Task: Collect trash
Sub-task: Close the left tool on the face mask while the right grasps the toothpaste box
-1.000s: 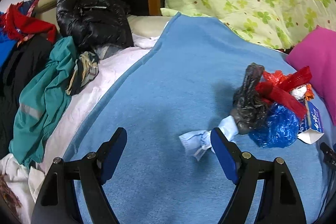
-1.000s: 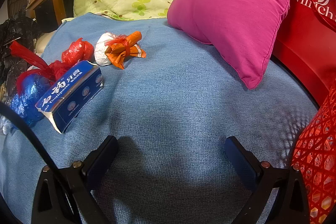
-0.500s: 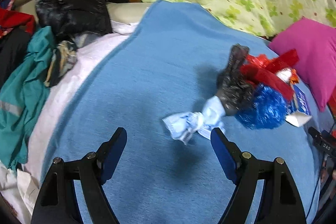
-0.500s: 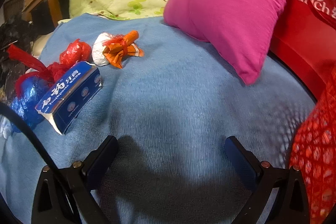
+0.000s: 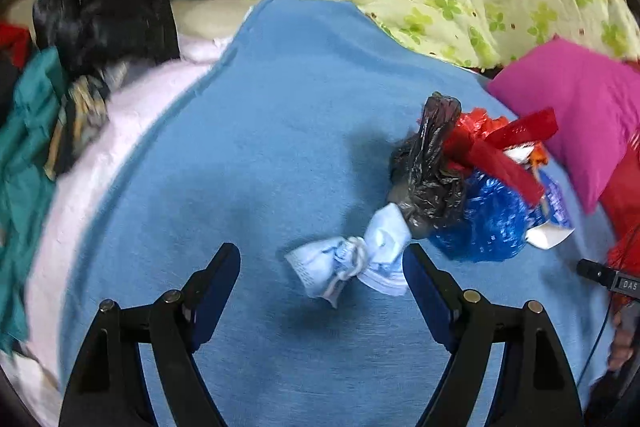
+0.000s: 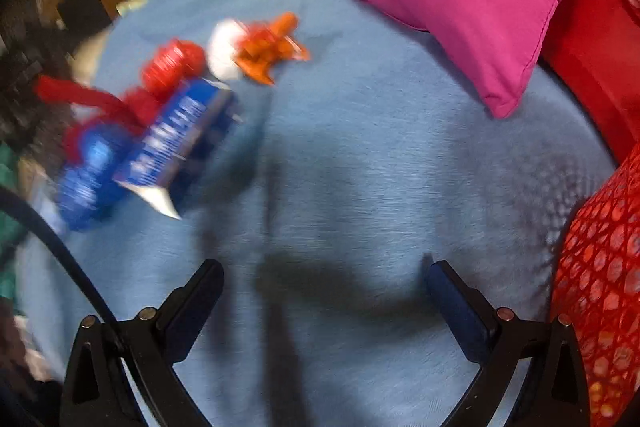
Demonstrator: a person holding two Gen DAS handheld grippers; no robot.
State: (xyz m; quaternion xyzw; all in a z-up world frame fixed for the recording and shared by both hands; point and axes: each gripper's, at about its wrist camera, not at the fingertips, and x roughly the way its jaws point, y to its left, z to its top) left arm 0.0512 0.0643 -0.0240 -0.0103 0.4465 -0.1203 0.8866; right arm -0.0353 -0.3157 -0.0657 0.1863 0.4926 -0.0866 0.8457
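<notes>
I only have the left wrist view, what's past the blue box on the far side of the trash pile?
Observer: A white wad tied to an orange bag, lying on the blue blanket.
Operator: Where's a bin?
Observer: A red mesh basket sits beside the right gripper.
Operator: Is that gripper carrying anything?
Observer: No, its jaws stand open over bare blanket.

The knotted face mask now lies between the left gripper fingers. The right gripper view tilts, showing the blue box closer to centre.
</notes>
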